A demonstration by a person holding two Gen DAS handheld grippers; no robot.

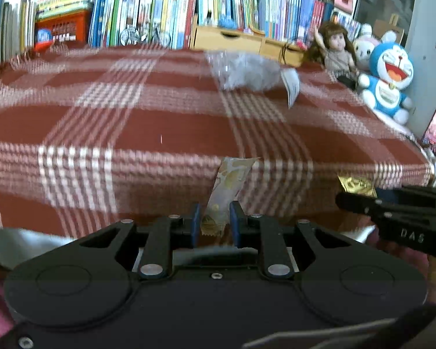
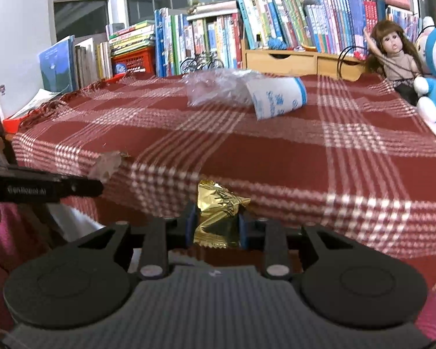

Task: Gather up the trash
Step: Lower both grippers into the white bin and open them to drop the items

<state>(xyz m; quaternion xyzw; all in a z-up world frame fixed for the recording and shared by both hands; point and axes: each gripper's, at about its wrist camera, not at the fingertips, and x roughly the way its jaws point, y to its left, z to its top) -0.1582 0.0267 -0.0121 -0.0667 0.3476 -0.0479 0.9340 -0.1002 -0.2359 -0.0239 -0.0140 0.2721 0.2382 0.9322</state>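
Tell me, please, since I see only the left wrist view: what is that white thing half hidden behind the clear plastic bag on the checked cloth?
Observer: A white paper cup with blue print, lying on its side beside the clear plastic bag.
Operator: Does the right gripper hold anything?
Observer: Yes, the right gripper is shut on a crumpled gold foil wrapper.
Operator: Anything else back there?
Observer: A small model bicycle stands before the books.
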